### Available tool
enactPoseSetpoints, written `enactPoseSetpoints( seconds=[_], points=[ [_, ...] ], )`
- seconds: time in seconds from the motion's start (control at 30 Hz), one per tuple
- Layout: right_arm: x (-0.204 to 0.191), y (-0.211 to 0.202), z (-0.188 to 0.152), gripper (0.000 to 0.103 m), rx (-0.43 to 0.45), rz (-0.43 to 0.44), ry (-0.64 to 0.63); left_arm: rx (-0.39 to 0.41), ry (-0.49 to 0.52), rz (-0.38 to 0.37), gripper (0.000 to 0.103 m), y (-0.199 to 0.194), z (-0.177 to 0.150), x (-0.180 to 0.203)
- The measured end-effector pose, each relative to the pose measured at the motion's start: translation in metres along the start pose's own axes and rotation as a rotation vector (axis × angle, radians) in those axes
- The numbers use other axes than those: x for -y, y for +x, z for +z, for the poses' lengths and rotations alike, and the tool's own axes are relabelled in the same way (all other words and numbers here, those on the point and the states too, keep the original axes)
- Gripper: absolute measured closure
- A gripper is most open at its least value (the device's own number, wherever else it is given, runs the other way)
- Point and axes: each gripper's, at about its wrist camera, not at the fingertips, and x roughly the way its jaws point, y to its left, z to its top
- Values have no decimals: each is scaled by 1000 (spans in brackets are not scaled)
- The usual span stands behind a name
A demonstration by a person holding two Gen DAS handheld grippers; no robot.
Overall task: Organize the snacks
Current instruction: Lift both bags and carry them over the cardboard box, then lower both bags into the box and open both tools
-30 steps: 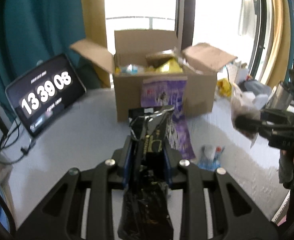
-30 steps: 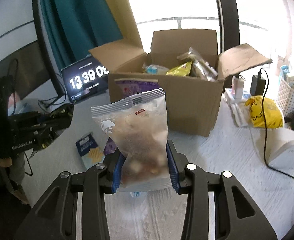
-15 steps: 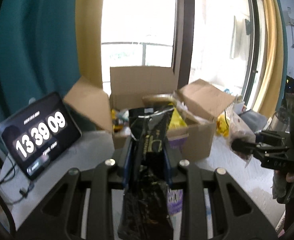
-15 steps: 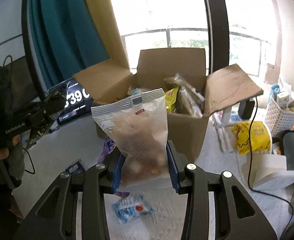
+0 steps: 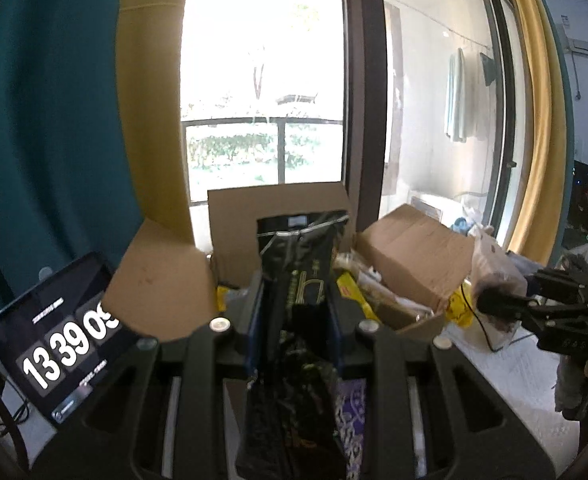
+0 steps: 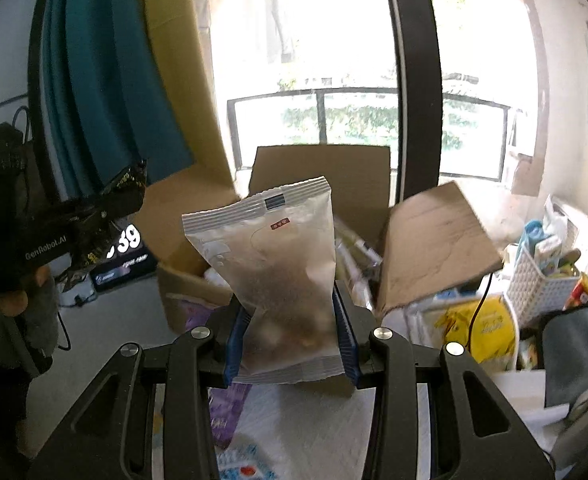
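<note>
Both hands have come up and in toward the cardboard box (image 6: pixel 321 184) since a second ago. Then the box sat farther off with bare desk in front of it; now its open top fills the middle of both wrist views and the near flaps sit just ahead of the fingers. The tablet clock (image 5: pixel 60 340) has slid low in the left view, half hidden behind a flap, and has ticked over one second.

Reading for the task — looks like the carry stage, two snacks brought to the box at once, release not yet begun. The box already holds several packets, a yellow one among them.

Left claw (image 5: pixel 294 320) — jaws drawn fairly close, clamped on the black snack bag (image 5: pixel 299 264), which stands upright between the blue pads, its top edge level with the box's back wall. Grip unchanged over the second.

Right claw (image 6: pixel 292 334) — set wider, clamped on the clear snack pouch (image 6: pixel 270 268) near its lower end; the pouch stands up, tilted a little left, in front of the box opening. Also unchanged.

Left behind on the white desk (image 6: pixel 305 428): a purple packet (image 6: pixel 224 404) by the box front and a small blue-and-white packet (image 6: pixel 240 470) at the lower edge — still to be collected.
</note>
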Motion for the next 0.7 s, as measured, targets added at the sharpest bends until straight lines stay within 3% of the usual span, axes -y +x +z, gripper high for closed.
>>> enactPoseSetpoints(
  seconds=[0.3, 0.53, 0.57, 0.63, 0.7],
  points=[
    [17, 10, 19, 61, 50, -28, 11, 21, -55, -33, 75, 46, 20, -10],
    [31, 17, 29, 61, 62, -68, 21, -38, -110, -106, 71, 93, 25, -17],
    [34, 19, 31, 61, 65, -78, 23, -50, -115, -113, 69, 98, 25, -18],
    [37, 22, 34, 61, 69, -90, 30, -62, -124, -125, 33, 104, 24, -21],
    [40, 26, 36, 61, 71, -98, 37, -46, -149, -115, 22, 101, 21, -24]
  ],
)
